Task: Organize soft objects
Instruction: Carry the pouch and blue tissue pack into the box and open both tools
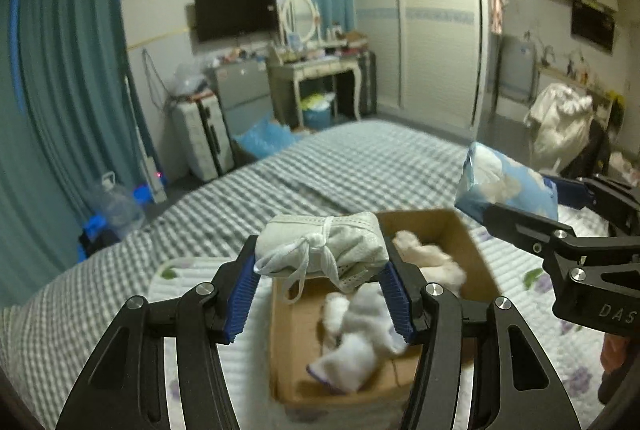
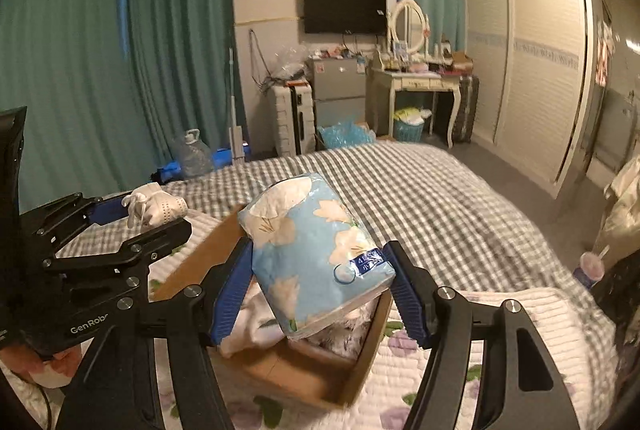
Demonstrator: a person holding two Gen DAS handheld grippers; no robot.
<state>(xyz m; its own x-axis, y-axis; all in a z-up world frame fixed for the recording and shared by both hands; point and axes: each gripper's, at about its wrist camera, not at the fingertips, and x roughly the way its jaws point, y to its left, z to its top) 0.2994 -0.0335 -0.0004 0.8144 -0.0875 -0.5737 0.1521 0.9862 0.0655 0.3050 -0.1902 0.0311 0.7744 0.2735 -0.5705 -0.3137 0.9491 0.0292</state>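
**Two claws, two bundles over a box on the bed**

Teal curtains (image 2: pixel 100 50), a wall-mounted television (image 2: pixel 345 9) and a white wardrobe (image 2: pixel 536 58) frame the bedroom behind a bed (image 1: pixel 360 166) spread with grey-checked cloth. At the lower centre of both views, an open cardboard box (image 1: pixel 452 230) sits on a white quilted cover with a purple flower print (image 2: pixel 500 330).

In the left wrist view, the left claw (image 1: pixel 320 270) is clenched on a grey-white rolled cloth bundle (image 1: pixel 320 242) tied with a white string, its blue pads pressing both ends. The bundle hangs above the near left part of the box. Inside the box lie white fluffy soft items (image 1: pixel 356 334), blurred, with another pale one toward the far corner.

In the right wrist view, the right claw (image 2: pixel 320 282) grips a blue tissue pack (image 2: pixel 316 254) printed with pale flowers, tilted, its lower end dipping into the box over the soft things there. The same pack shows at the right edge of the left view, held above the box's far right corner.

The two claws are near each other, not touching.
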